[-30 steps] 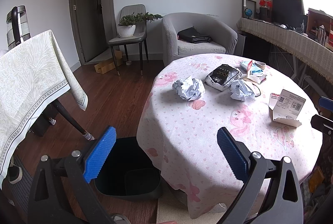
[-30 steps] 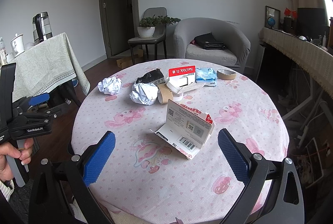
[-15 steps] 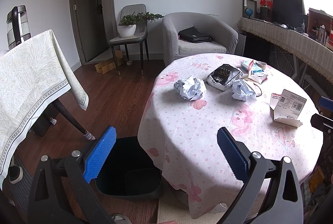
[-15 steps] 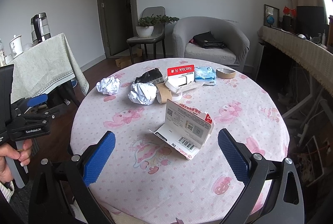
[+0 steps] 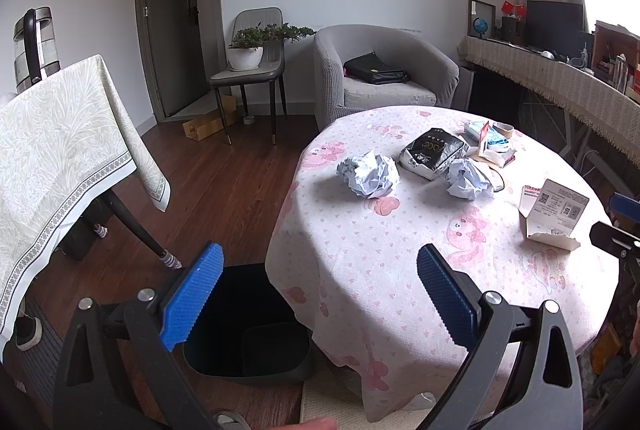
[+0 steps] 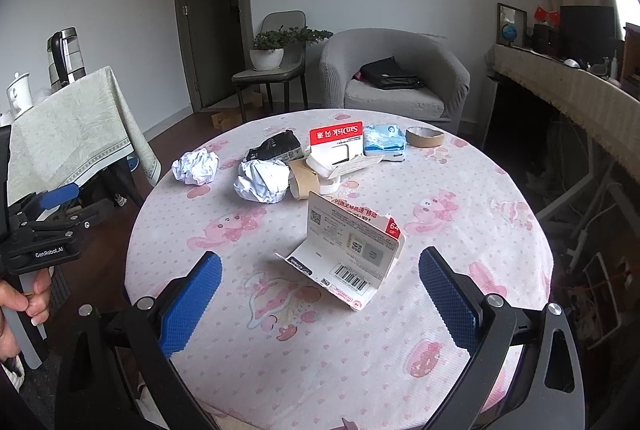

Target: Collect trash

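Note:
A round table (image 6: 460, 190) with a pink-print cloth holds trash: two crumpled paper balls (image 6: 197, 167) (image 6: 262, 181), a black packet (image 6: 276, 146), a cardboard tape core (image 6: 304, 182), and an opened white card package (image 6: 352, 250) nearest me. My right gripper (image 6: 320, 294) is open and empty, just short of the card package. My left gripper (image 5: 320, 290) is open and empty, off the table's left edge above a black bin (image 5: 248, 334) on the floor. The paper balls (image 5: 368, 174) (image 5: 468, 178) and card package (image 5: 552, 210) also show in the left wrist view.
A red SanDisk card (image 6: 336, 138), a blue tissue pack (image 6: 384, 142) and a tape roll (image 6: 425, 136) lie at the table's far side. A side table with a pale cloth (image 5: 52, 150) stands left. A grey armchair (image 5: 384, 70) and chair with a plant (image 5: 256, 54) stand behind.
Both grippers stay open. The right gripper has moved slightly closer to the card package. The left view has shifted only a little.

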The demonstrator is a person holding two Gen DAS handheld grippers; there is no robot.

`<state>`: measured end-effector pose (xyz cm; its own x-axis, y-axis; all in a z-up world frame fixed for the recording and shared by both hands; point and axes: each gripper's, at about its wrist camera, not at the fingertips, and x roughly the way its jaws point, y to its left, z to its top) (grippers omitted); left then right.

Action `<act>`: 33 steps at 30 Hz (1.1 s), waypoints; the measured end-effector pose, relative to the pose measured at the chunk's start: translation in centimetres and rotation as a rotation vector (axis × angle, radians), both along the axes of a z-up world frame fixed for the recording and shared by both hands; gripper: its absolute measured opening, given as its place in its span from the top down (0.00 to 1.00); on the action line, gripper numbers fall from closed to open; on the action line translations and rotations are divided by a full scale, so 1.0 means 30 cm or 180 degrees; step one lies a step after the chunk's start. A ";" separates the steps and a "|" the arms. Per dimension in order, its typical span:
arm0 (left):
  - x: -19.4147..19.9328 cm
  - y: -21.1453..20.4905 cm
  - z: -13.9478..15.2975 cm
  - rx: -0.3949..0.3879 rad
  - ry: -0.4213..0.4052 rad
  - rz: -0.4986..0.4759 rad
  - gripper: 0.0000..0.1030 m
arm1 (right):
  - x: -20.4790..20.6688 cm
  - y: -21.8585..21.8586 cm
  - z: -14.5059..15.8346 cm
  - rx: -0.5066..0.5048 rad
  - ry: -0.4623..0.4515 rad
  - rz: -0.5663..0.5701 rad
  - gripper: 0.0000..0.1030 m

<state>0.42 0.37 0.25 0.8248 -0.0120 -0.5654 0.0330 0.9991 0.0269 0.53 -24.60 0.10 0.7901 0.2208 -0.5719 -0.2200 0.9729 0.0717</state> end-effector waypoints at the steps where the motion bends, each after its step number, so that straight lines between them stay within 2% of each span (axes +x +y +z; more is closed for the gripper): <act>1: 0.003 -0.002 0.007 -0.0001 -0.0011 -0.0004 0.04 | 0.004 -0.001 0.001 0.0004 0.0000 -0.0028 0.03; 6: 0.034 0.003 0.020 -0.0040 -0.0031 -0.0026 0.04 | 0.045 -0.017 -0.009 0.0117 0.0057 -0.0176 0.03; 10: 0.069 -0.002 0.026 -0.0081 -0.0028 -0.0049 0.05 | 0.092 0.001 -0.039 -0.0001 0.0159 -0.0274 0.03; 31: 0.272 -0.040 0.001 -0.0064 0.0072 -0.0162 0.06 | 0.297 0.026 -0.121 0.0117 0.0589 -0.0892 0.03; 32: 0.285 -0.041 -0.002 -0.0072 0.0091 -0.0163 0.06 | 0.301 0.029 -0.122 0.0114 0.0591 -0.0903 0.04; 33: 0.297 -0.043 -0.005 -0.0063 0.0108 -0.0162 0.06 | 0.305 0.031 -0.123 0.0115 0.0589 -0.0892 0.11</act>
<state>9.33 -0.92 0.11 0.8031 -0.0649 -0.5923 0.0845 0.9964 0.0053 9.68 -23.67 -3.59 0.7064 0.0324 -0.7070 0.0756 0.9898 0.1209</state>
